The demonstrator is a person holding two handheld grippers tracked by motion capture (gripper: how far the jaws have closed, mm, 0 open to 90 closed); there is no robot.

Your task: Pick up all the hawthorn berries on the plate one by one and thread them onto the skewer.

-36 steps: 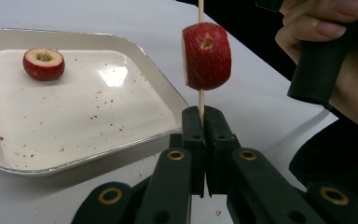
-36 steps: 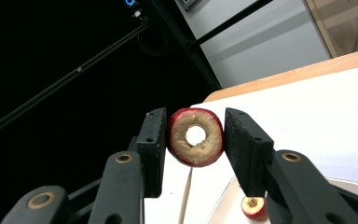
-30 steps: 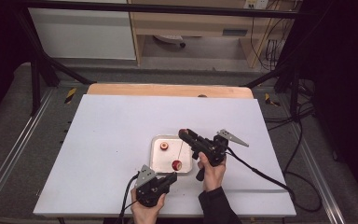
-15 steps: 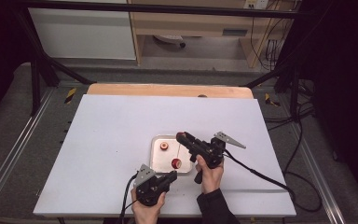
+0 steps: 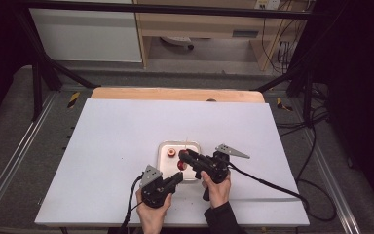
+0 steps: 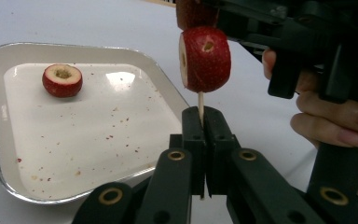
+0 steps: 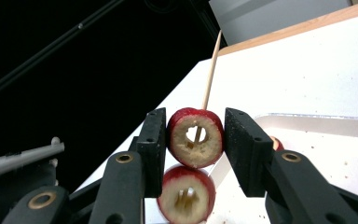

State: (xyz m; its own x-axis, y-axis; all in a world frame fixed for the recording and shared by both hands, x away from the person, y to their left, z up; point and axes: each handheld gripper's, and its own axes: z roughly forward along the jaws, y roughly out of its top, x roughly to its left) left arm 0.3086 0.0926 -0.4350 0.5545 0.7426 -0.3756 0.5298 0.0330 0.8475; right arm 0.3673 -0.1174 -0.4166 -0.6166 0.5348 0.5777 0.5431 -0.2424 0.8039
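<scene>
Skewering in hand | left gripper pinched on thin wooden skewer at frame centre | right gripper squeezes red cored fruit slice | one slice waits upper left in white foil-rimmed tray | next, we judge, push down.

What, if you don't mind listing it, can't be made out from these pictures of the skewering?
- Upper fruit ring, left gripper view: cut off by the top edge.
- Skewer base, left gripper view: hidden between the left gripper jaws.
- Loose ring on the tray, high view: too small for detail.
- Lower fruit ring, right gripper view: partly behind the right gripper.
</scene>
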